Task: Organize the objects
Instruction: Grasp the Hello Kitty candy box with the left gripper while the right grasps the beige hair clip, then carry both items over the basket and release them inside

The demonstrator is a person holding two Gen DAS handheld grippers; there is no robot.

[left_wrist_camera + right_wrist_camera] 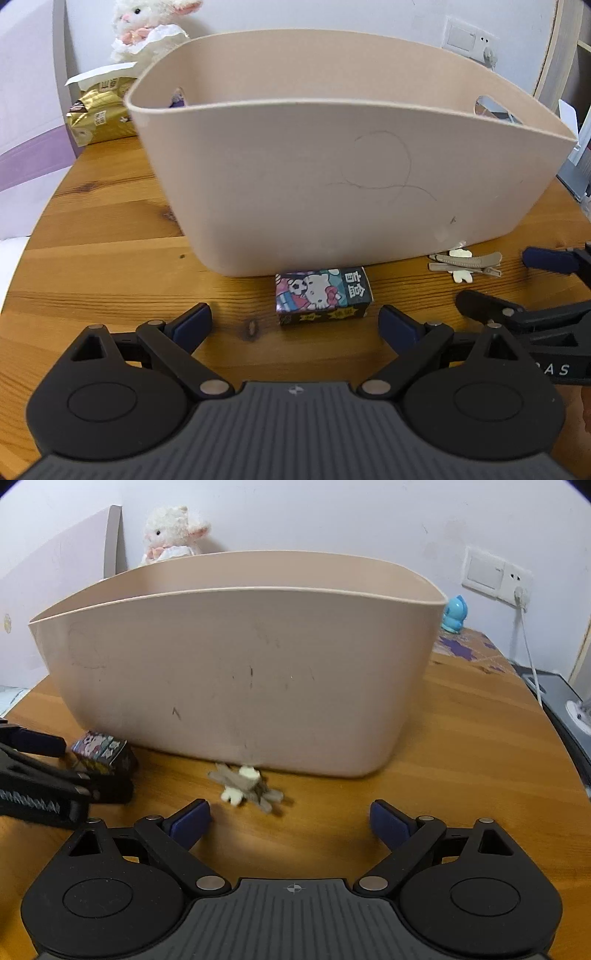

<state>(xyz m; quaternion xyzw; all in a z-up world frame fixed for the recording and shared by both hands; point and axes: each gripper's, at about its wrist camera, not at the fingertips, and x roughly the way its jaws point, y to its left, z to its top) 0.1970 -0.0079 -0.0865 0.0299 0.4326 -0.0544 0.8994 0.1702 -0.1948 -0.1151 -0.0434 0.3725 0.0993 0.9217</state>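
Left wrist view: left gripper (295, 321) spread wide, empty; cartoon box (322, 294) just ahead, against the beige bin (332, 177). Right gripper (290, 818) likewise agape; blurred hair clips (245, 786), apparently two, lie at the bin's base.

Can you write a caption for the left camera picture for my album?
Open left gripper faces a small cartoon box before a beige bin on a wooden table.

Wooden table (110, 229). On it: beige plastic bin (332, 177), cartoon-printed small box (322, 295), hair clips (466, 263), gold packet (99, 118), blue figurine (455, 613).
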